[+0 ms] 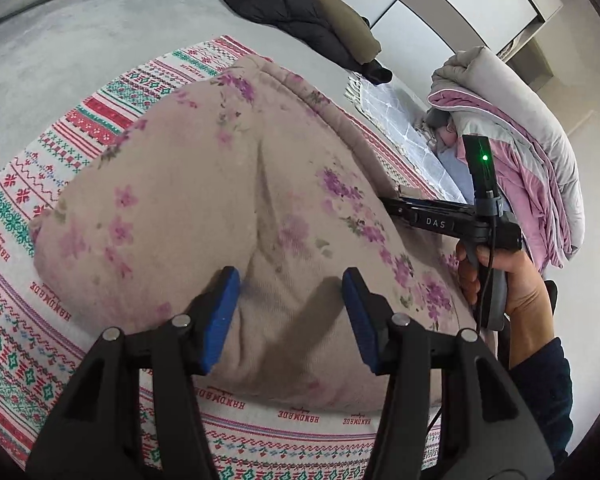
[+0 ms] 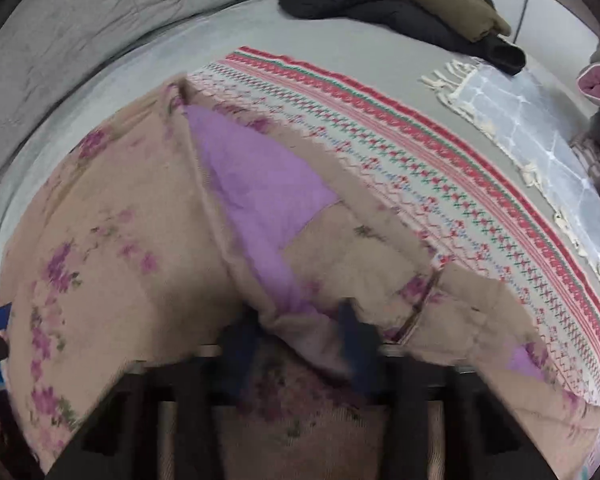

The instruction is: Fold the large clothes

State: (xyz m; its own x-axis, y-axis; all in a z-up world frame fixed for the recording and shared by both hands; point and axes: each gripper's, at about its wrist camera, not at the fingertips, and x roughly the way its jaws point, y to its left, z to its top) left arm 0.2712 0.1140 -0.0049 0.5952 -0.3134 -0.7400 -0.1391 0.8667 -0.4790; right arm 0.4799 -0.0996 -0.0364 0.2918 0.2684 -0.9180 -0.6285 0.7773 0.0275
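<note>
A beige padded garment with purple flowers (image 1: 204, 208) lies folded in a bulky heap on a patterned red, green and white blanket (image 1: 60, 148). My left gripper (image 1: 290, 312) is open just above its near edge, its blue pads (image 1: 220, 316) on either side of a crease. In the right wrist view the garment (image 2: 120, 232) shows its purple lining (image 2: 256, 188). My right gripper (image 2: 300, 340) is blurred; cloth lies between its fingers, and I cannot tell whether they clamp it. In the left wrist view it (image 1: 388, 204) pokes into the garment's right side.
The blanket lies on a grey bed (image 1: 80, 40). A dark jacket and an olive one (image 1: 308, 12) lie at the far end. A fringed blue-white cloth (image 1: 404, 132) and a pile of grey and pink bedding (image 1: 512, 128) are to the right.
</note>
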